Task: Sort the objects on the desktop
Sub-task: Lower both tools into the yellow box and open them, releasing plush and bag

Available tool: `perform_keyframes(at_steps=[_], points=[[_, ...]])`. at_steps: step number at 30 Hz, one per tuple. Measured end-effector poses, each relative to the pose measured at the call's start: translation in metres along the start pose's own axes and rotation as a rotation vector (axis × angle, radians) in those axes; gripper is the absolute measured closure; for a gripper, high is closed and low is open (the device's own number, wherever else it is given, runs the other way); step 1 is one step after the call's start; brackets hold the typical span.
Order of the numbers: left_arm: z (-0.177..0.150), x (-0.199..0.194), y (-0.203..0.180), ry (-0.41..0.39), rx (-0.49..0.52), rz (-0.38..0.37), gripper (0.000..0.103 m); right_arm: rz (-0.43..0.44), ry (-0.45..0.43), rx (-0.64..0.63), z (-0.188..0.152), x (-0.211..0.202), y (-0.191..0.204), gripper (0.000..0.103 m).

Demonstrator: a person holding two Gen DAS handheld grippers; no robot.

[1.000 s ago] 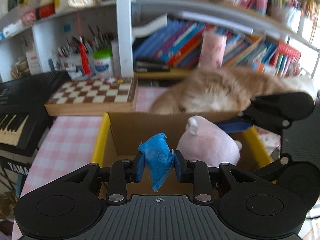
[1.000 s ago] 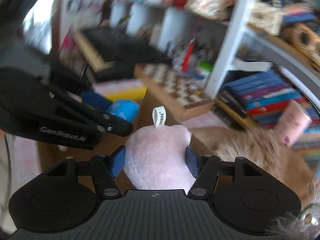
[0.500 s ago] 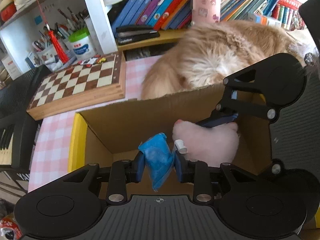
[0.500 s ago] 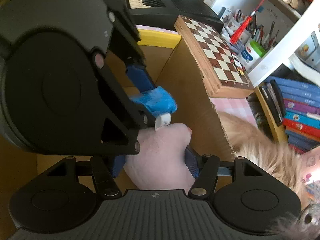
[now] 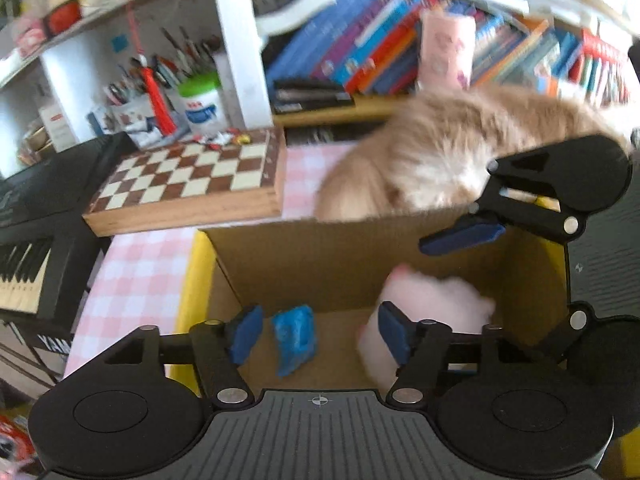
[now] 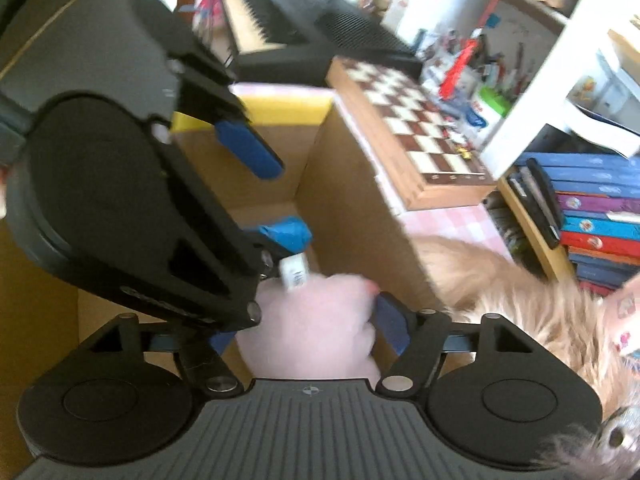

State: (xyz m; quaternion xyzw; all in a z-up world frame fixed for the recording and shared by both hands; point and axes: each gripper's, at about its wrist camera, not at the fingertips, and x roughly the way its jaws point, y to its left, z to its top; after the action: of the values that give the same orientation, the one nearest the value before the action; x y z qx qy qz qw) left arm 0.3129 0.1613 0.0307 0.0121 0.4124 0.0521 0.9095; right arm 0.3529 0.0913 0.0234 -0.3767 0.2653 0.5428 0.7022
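**Blue crumpled wad and pink plush in the box**

Blue crumpled wad (image 5: 295, 339) sits inside the cardboard box (image 5: 304, 256), long axis roughly upright, narrow end down. My left gripper (image 5: 318, 338) jaws are opening, pads clear of it. Pink plush (image 6: 316, 328), rounded with a white tag, lies between my right gripper (image 6: 306, 334) fingers; those jaws are opening too.

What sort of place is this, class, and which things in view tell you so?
Probably a home study or a child's room: a shelf of colourful books, a chessboard beside an electronic keyboard, and a cardboard box taking toys on a pink checked tablecloth.
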Motion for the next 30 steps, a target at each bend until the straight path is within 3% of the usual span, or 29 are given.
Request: perform_keyframes(at_steps=[4, 10, 22, 30], points=[[-0.001, -0.027, 0.005, -0.088, -0.044, -0.020, 0.022, -0.044, -0.057, 0.026, 0.000, -0.021, -0.002, 0.029], [-0.005, -0.065, 0.004, -0.201, -0.036, -0.025, 0.018, -0.115, -0.142, 0.132, 0.000, -0.066, -0.009, 0.026], [-0.026, -0.134, -0.004, -0.342, -0.011, -0.050, 0.012, -0.258, -0.252, 0.257, -0.016, -0.133, 0.027, 0.026], [-0.043, -0.167, -0.005, -0.383, -0.025, -0.083, 0.011, -0.355, -0.301, 0.382, -0.032, -0.177, 0.058, 0.026]])
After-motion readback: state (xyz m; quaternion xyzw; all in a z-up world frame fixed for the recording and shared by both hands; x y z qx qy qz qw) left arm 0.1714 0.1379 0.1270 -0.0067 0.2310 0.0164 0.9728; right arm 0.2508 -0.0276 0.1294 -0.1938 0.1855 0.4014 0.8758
